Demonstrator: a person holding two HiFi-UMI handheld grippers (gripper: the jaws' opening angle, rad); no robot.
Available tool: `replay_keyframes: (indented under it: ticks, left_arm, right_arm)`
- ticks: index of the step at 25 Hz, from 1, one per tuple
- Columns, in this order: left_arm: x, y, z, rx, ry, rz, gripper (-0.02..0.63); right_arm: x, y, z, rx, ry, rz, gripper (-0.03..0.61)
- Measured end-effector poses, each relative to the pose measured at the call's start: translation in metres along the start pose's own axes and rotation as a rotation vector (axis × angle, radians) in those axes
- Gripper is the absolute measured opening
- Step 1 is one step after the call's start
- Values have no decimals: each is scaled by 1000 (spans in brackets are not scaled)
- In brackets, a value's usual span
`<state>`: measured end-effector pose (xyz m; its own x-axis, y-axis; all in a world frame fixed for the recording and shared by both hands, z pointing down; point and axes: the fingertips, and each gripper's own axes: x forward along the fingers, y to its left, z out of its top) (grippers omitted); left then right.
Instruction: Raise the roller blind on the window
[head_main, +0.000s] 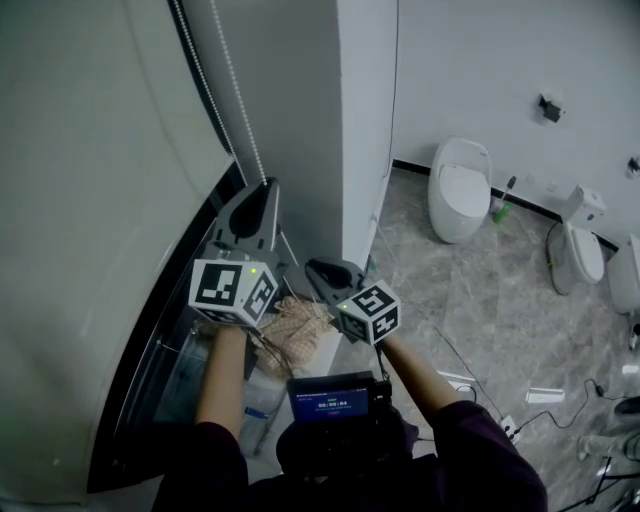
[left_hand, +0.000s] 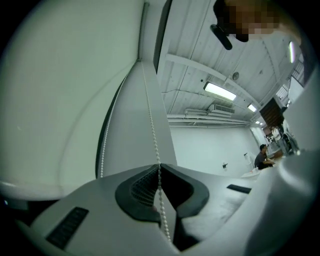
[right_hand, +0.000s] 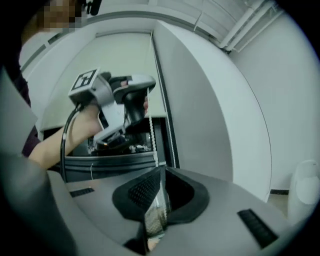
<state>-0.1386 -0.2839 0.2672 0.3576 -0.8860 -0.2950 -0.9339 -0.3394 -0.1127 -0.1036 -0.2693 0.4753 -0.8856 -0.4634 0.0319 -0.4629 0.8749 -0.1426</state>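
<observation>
The pale fabric roller blind fills the head view from 12 round to 9 o'clock. It hangs down over nearly all of the dark-framed window, with only a dark strip of glass showing below its hem at about 8 o'clock, so the raising looks barely under way. A white wall pier stands at 12 o'clock, and white toilets sit on the grey marble floor at 2 to 3 o'clock.

The left gripper points up at the centre of the view, and the right gripper sits just beside and below it, toward 5 o'clock. The white bead chain drops as two strands from 12 o'clock along the blind's right edge. Both grippers are clenched on the same strand, the left above the right, with the beads running between the ribbed pads in each gripper view. The other strand hangs free.

The chain looks light, limp and rather slippery. It is probably best pinched so that a bead seats in the pad ridges. A pull should run straight down the strand, since a sideways tug could jump it off its sprocket.
</observation>
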Motion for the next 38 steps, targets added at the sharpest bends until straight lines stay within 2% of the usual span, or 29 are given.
replay_keyframes:
  ticks: [5,9,12,18,21,22,24,27,29,34,38]
  left_arm:
    - [-5,7,-10,18,10,12,11]
    - [-16,-1,-55,-48,87,2,11]
    - [-23,-18,-96,-79,153,-29,11]
    - [-40,-49,-173,-149,305,-92,11]
    - [-52,-57,-189,-173,336,-100,11]
    - [-54,-58,-189,-176,338,-100,11]
    - [-58,-59,-187,-178,340,-98,11]
    - [-62,-53,-183,-186,338,-90,12]
    - [-62,-46,-167,-196,303,-85,12]
    - [-46,-18,-85,-215,131,-62,12]
    - [-27,1,-21,-178,18,-44,14]
  right_arm:
    - [-8,-3,108,5,-172,43,15]
    - [-5,5,196,-66,-288,90,49]
    - [-3,21,249,-118,-364,119,58]
    - [11,46,308,-187,-430,139,66]
    - [15,47,315,-196,-429,122,65]
    - [16,47,314,-196,-422,119,64]
    - [16,48,311,-190,-418,126,20]
    - [13,48,311,-197,-430,123,17]
    - [10,47,310,-212,-443,106,15]
    - [7,40,302,-271,-424,69,15]
    - [12,31,277,-294,-358,48,15]
